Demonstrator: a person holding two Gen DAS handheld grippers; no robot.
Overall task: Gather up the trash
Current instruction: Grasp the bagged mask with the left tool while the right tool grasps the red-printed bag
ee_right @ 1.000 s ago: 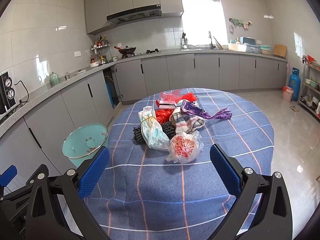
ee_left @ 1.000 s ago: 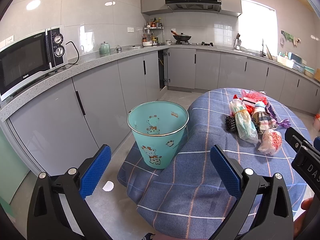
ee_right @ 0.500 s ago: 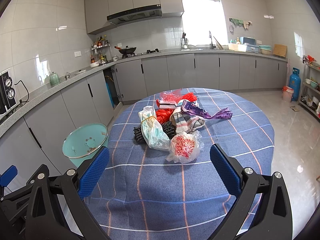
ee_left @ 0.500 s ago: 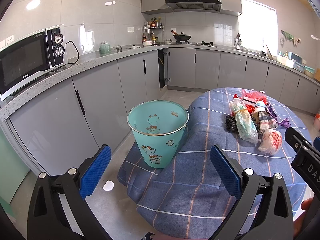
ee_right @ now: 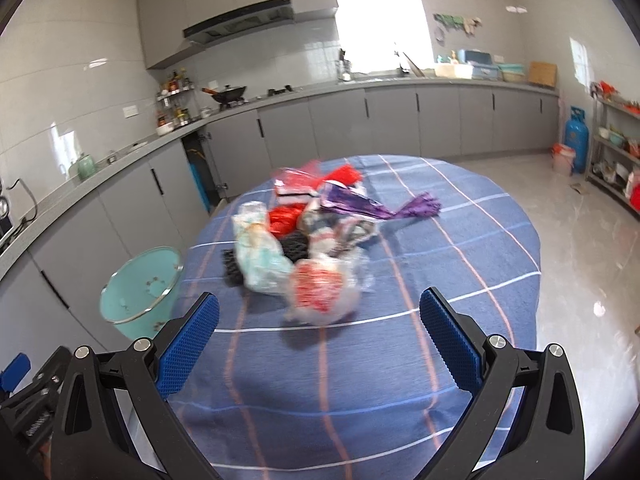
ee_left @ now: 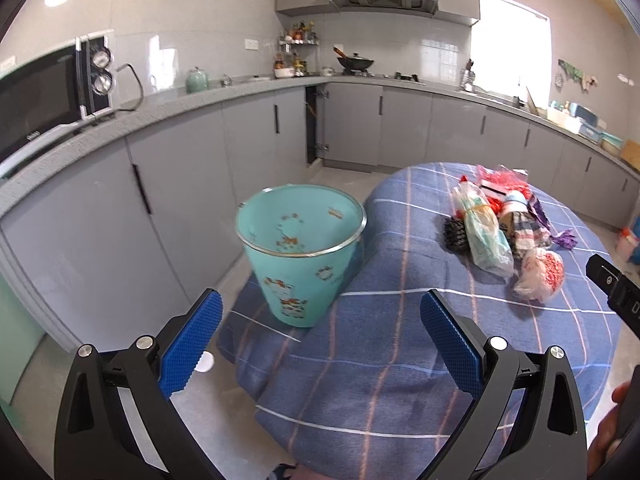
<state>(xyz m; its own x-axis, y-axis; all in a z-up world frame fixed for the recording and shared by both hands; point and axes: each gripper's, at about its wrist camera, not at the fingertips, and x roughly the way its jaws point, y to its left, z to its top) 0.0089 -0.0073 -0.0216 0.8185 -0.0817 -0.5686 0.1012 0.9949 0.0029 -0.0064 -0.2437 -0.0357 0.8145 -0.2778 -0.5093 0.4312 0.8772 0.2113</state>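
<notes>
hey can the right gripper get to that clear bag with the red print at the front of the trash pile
Probably yes. The right gripper is open and empty, and the red-printed bag lies nearest it on the tablecloth, at the pile's front, with nothing between.

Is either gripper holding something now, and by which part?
Nothing is held. The left gripper and right gripper are both open and empty.

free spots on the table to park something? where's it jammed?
Bare cloth on the table: the near strip between the trash pile and the right gripper, and the far right side beyond the purple wrapper. Crowded at the centre-left, toward the teal bin.
</notes>
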